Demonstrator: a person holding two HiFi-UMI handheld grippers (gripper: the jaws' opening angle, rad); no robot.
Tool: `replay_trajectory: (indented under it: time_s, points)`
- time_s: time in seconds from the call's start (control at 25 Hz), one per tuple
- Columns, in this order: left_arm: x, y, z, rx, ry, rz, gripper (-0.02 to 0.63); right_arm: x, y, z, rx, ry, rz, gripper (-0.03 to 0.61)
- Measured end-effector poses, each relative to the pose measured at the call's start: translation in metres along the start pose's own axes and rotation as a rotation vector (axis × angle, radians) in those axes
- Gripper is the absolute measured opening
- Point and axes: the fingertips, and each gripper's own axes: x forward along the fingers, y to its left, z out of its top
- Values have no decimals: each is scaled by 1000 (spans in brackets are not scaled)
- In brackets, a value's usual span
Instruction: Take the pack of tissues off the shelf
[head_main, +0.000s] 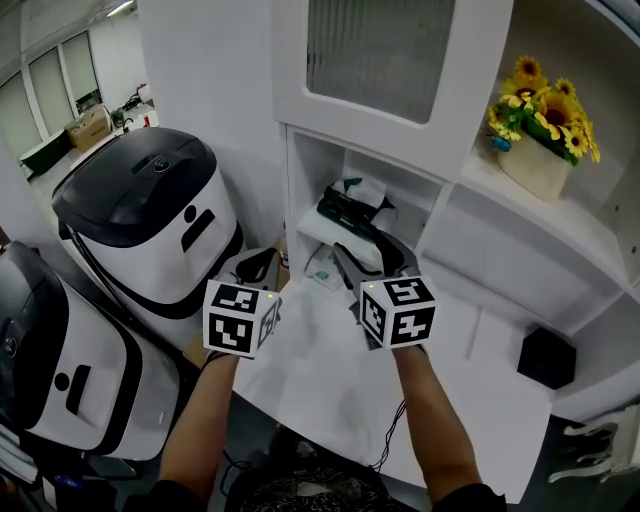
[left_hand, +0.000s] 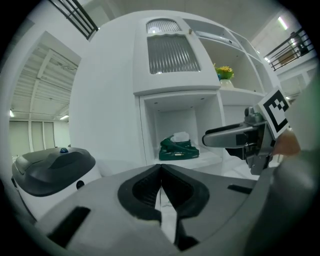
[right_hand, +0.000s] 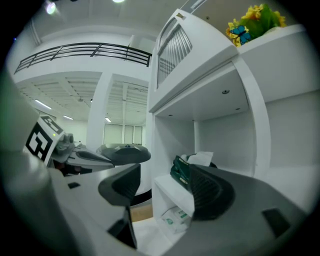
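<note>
**Two grippers in front of a shelf with a tissue pack**

Nearest to us, we hold the left gripper (left_hand: 161, 168) in front of the shelf (right_hand: 172, 192) and a little to its left. Its jaws are pressed together with nothing in them. Our right gripper (right_hand: 164, 172) is just in front of the shelf, with its jaws spread wide and empty. The dark green pack of tissues (left_hand: 178, 149) lies on the shelf, untouched, with a white tissue poking from its top. Under the shelf we see a second pack (right_hand: 175, 220), white with green print. Above the shelf and to its right stand yellow flowers (head_main: 545, 105).
</note>
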Motion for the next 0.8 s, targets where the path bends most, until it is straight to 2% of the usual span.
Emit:
replay_trajectory:
  time_s: [0.32,0.8]
  points:
    - [19,11,4,5,-7,-53,9,17,-9,2,-11,17,-51,290]
    - [64,40,10,45,-12,-211,9,62,-25,6,-62,78,-191,291]
